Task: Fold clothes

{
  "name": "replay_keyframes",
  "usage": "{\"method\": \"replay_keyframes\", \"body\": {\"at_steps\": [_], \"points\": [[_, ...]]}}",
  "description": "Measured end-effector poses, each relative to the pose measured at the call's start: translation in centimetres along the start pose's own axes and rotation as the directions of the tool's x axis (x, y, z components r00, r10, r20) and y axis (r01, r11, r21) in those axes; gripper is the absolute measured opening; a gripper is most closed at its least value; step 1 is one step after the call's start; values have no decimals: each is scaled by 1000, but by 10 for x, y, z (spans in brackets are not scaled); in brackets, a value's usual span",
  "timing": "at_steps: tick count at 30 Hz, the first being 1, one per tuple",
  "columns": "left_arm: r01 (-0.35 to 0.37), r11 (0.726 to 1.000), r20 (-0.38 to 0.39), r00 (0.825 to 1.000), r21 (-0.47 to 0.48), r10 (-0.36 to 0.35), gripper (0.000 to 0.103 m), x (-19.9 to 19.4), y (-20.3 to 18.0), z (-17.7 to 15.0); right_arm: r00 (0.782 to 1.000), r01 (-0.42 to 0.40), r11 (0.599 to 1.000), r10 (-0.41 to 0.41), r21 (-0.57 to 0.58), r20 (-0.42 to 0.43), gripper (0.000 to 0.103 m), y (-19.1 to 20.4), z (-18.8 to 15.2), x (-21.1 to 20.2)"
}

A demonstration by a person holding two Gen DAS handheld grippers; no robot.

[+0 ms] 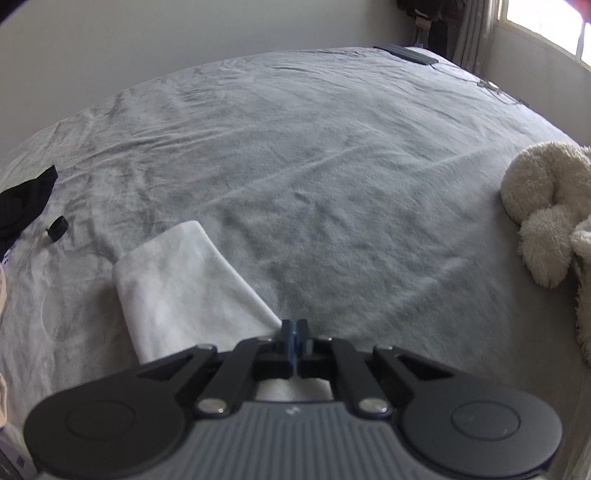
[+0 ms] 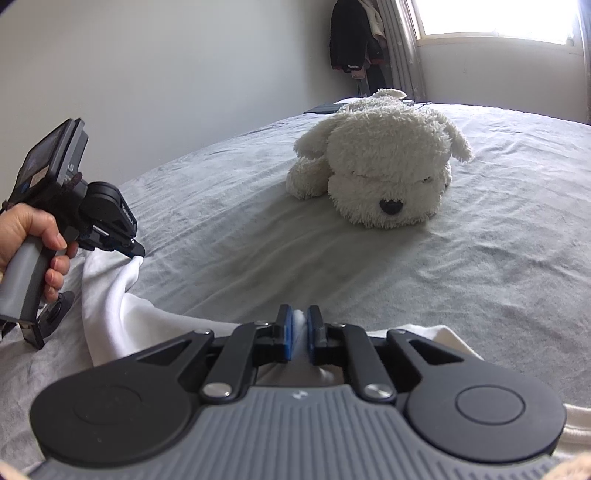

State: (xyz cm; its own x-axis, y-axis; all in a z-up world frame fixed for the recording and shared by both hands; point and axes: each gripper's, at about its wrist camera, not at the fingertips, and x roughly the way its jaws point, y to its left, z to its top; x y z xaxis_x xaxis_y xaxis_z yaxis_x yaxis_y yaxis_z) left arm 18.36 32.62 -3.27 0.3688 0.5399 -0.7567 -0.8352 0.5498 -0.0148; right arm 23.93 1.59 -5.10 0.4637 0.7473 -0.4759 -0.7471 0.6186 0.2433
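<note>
1. Both jaws are closed on a white cloth (image 2: 110, 306). The left gripper (image 1: 294, 332) has its blue pads pressed almost together on a thin edge of the cloth. The right gripper (image 2: 299, 325) has a narrow gap between its pads, filled by a bunched fold of the same cloth.
2. That cloth lies on a grey bed (image 1: 314, 166), at the near edge of it. In the left wrist view a folded part of the cloth (image 1: 177, 288) stretches away from the gripper, to the left and farther onto the bed.
3. In the right wrist view the cloth hangs in a slack curve from the left gripper (image 2: 136, 253) down to the bed and across to the right gripper.
4. A hand (image 2: 33, 240) holds the grey handle of the left gripper, at the left edge of the right wrist view.
5. A white plush dog (image 2: 380, 162) lies on the bed, well beyond the cloth, its black nose pointing toward the right gripper. In the left wrist view the dog (image 1: 546, 218) is at the right edge, well apart from the cloth.
6. A dark garment (image 1: 22, 203) lies on the bed to the left of the cloth, with a small black object (image 1: 57, 229) just beside it.
7. A flat dark item (image 1: 406, 53) lies at the far corner of the bed.
8. Beyond the bed are a plain wall, a bright window (image 2: 495, 18) with a curtain, and dark clothes (image 2: 351, 37) hanging in the corner.
</note>
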Motion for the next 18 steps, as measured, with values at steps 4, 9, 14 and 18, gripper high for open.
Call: {"method": "replay_keyframes", "body": {"at_steps": [4,9,14,18], "points": [[-8,997,115,993,-71,16,1,-8,9,-9,997,-2,1000,1,16,83,9,-4,2,-15],[-17,989,241,969,-144,52,1,-18,16,-18,987,49,998,-56,48,151,9,-7,3,-19],[-56,995,246,966,-83,75,5,-15,8,-19,993,100,995,-100,13,68,10,-1,1,-1],[5,1000,269,963,12,-8,52,-31,1,-31,989,125,992,-127,26,73,21,-2,2,-5]]}}
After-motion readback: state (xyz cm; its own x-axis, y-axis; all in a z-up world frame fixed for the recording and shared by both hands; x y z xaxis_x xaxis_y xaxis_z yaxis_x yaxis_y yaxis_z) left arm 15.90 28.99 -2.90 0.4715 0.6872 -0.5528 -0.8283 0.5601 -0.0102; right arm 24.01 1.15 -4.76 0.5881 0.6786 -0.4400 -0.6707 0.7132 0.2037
